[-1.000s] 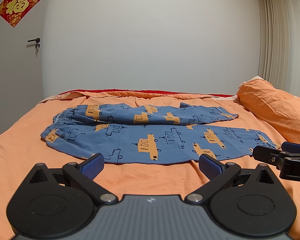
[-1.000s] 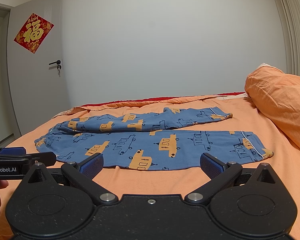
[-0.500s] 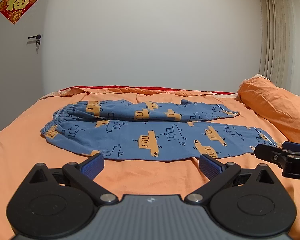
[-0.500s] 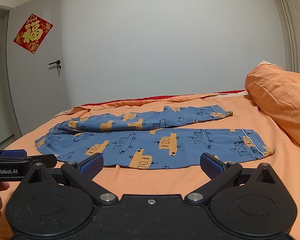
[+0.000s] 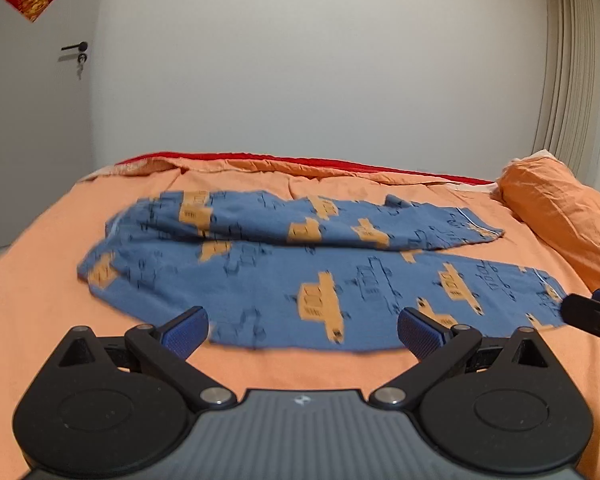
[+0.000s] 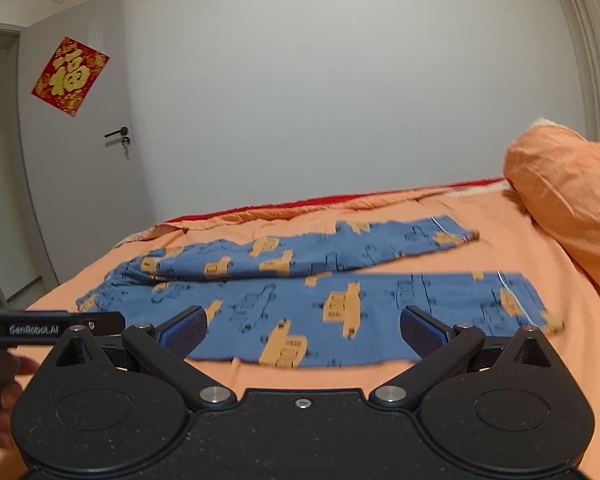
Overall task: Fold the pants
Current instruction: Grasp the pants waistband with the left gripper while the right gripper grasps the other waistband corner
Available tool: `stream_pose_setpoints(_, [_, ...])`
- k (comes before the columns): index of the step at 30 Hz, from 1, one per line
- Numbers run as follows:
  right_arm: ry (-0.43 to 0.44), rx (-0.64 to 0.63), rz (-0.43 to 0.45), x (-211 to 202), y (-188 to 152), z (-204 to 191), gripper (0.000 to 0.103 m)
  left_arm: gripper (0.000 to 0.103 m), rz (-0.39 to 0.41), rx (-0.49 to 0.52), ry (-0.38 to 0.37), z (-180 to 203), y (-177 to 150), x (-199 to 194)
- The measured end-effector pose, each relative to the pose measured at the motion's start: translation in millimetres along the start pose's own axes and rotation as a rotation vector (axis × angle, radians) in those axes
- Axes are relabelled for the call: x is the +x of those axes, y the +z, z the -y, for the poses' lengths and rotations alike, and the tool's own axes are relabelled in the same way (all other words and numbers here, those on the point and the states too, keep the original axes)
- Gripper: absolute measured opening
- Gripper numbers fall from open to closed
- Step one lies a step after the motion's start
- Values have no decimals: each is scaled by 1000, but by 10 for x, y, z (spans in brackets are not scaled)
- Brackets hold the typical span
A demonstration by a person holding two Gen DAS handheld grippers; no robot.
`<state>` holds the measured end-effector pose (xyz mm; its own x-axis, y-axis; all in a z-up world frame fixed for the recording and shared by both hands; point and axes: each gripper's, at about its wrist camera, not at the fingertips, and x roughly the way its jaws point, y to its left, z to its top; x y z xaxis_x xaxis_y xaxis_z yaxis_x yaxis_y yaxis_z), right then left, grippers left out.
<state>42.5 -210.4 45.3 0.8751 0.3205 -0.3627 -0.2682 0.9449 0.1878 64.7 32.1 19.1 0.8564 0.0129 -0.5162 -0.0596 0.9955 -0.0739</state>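
Blue pants (image 5: 292, 276) printed with orange vehicles lie spread flat on the orange bed, waistband at the left, both legs running right. In the right wrist view the same pants (image 6: 340, 292) show the two leg cuffs apart at the right. My left gripper (image 5: 303, 334) hangs open just above the near edge of the closer leg, holding nothing. My right gripper (image 6: 303, 332) is open too, hovering over the near leg's lower edge. The right gripper's tip (image 5: 592, 314) shows at the right edge of the left wrist view, near the cuff.
An orange pillow (image 6: 568, 208) lies at the right end of the bed (image 5: 40, 300). A grey door (image 6: 72, 184) with a red paper sign stands at the left, a white wall behind. A hand (image 6: 0, 396) holds the left gripper's handle.
Both grippers have moved forward and lower toward the near edge of the pants, which now look larger and closer. The jaws stay open and the pants have not moved.
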Motion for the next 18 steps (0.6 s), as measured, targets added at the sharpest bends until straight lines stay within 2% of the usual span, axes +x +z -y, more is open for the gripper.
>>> stream_pose_setpoints(4, [105, -46, 3, 261, 346, 118, 103, 103, -20, 140, 38, -216, 616, 255])
stream_pose_setpoints(7, [206, -87, -95, 598, 679, 219, 103, 103, -86, 298, 110, -413, 1074, 532])
stream_pose_setpoints(11, [214, -201, -179, 1221, 1038, 335, 103, 103, -114, 444, 156, -759, 1497, 941])
stream_pose_setpoints(13, [221, -264, -219, 1626, 1161, 389, 103, 103, -116, 429, 148, -970, 1661, 1175])
stream_pose_setpoints(18, [323, -343, -318, 2678, 1378, 408, 102, 103, -174, 330, 84, -1506, 1902, 1813])
